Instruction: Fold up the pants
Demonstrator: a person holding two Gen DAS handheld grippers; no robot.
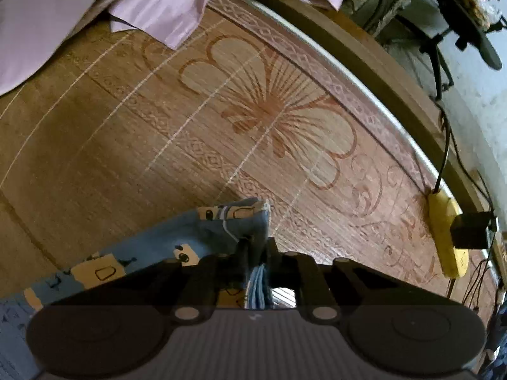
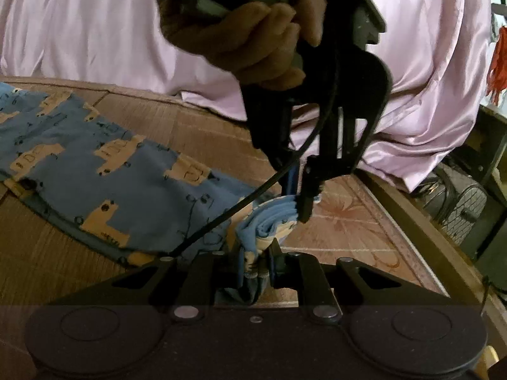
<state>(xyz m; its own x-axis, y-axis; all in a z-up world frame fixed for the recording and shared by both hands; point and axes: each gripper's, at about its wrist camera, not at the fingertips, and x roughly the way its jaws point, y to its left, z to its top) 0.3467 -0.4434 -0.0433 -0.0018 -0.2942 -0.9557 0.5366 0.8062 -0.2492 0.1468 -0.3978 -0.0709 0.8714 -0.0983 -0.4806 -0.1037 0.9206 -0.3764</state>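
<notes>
The pants [image 2: 95, 171] are blue with tan animal prints and lie stretched to the left across a patterned bamboo mat [image 2: 342, 221]. My right gripper [image 2: 256, 262] is shut on a bunched end of the cloth. My left gripper [image 2: 296, 202], held by a hand [image 2: 253, 38], pinches the same bunched end just beyond it. In the left wrist view the left gripper [image 1: 256, 253] is shut on gathered blue fabric, and the pants [image 1: 133, 253] trail away to the lower left.
Pink satin bedding [image 2: 95, 31] is heaped along the far side of the mat [image 1: 221, 110]. A wooden bed edge [image 1: 364, 60] runs along the right. A yellow power strip [image 1: 446, 234] with a black plug lies at the right. Fans and stands sit beyond the bed.
</notes>
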